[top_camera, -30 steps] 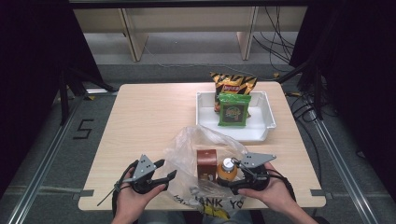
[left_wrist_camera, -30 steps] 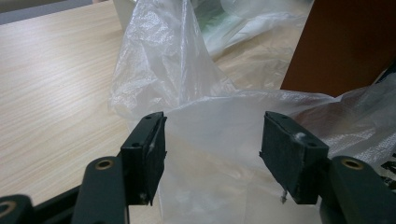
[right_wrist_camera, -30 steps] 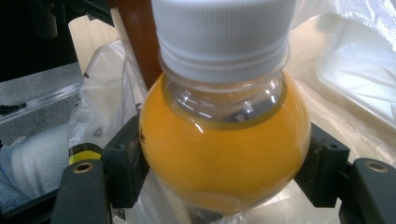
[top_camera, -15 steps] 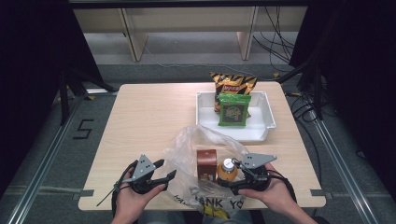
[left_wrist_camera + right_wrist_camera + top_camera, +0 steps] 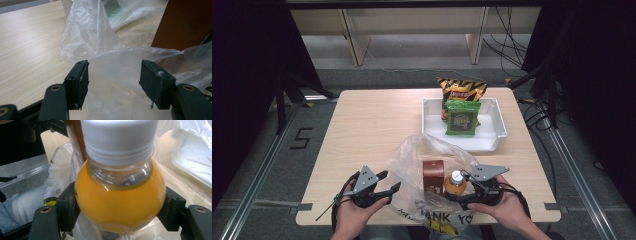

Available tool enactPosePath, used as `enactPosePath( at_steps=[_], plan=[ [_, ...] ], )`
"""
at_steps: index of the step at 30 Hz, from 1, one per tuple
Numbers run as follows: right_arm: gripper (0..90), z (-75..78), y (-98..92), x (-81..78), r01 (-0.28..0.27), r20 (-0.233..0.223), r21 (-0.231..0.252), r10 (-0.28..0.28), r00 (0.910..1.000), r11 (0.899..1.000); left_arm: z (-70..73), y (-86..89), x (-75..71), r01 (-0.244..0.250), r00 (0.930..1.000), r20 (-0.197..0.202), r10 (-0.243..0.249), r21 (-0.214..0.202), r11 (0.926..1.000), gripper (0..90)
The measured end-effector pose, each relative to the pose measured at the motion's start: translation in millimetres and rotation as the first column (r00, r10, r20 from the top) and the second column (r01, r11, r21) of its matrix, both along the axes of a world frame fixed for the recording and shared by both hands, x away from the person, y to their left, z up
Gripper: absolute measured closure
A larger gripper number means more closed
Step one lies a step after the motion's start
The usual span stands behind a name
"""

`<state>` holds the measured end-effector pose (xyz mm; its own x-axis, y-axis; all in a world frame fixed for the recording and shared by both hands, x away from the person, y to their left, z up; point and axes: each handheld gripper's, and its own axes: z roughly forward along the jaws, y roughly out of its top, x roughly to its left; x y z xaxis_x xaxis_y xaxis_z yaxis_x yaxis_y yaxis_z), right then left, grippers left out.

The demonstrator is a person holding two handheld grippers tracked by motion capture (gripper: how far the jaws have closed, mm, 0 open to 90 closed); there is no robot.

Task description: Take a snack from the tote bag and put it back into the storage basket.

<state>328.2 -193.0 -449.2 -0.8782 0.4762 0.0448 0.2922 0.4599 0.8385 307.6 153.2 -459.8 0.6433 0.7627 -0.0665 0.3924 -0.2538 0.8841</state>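
A clear plastic bag (image 5: 424, 155) lies open at the table's front edge, with a brown box (image 5: 433, 174) standing inside it. Beside the box is an orange juice bottle (image 5: 455, 183) with a white cap (image 5: 118, 137). My right gripper (image 5: 458, 194) is shut on the bottle (image 5: 120, 202), a pad on each side of its round body. My left gripper (image 5: 391, 181) sits at the bag's left edge. Its jaws stand open (image 5: 113, 77) with loose bag film (image 5: 112, 72) between them, not pinched. The brown box (image 5: 185, 25) shows behind the film.
A white tray (image 5: 492, 142) at the back right holds a green snack packet (image 5: 462, 117), with an orange chip bag (image 5: 460, 90) propped at its far side. The wooden table (image 5: 367, 125) stretches to the left. A person's hands hold both grippers at the near edge.
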Motion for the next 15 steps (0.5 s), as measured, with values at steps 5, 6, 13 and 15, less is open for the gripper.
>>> enactPosePath(
  at_steps=[5, 6, 13, 15],
  plan=[
    [31.4, 5.1, -1.5, -2.2, 0.004, -0.024, 0.011, -0.004, 0.9997, 1.000, 0.4, 0.2, -0.3, 0.000, 1.0000, 0.002, 0.000, 0.001, 1.0000, 39.7],
    [31.4, 6.3, -1.1, -4.1, 0.009, -0.042, 0.021, -0.008, 0.9991, 1.000, 0.5, 0.2, -0.3, 0.000, 1.0000, 0.001, 0.000, 0.000, 1.0000, 39.6],
    [31.4, 15.8, -7.3, -2.9, 0.028, -0.003, 0.059, -0.028, 0.9996, 0.998, 0.6, 0.3, 1.4, -0.005, 1.0000, -0.001, 0.005, -0.009, 0.9999, 39.6],
    [31.4, 17.8, -8.1, -3.5, 0.033, -0.038, 0.077, -0.030, 0.9988, 0.997, 0.7, 0.9, 3.4, 0.003, 1.0000, 0.006, -0.003, 0.000, 1.0000, 39.7]
  ],
)
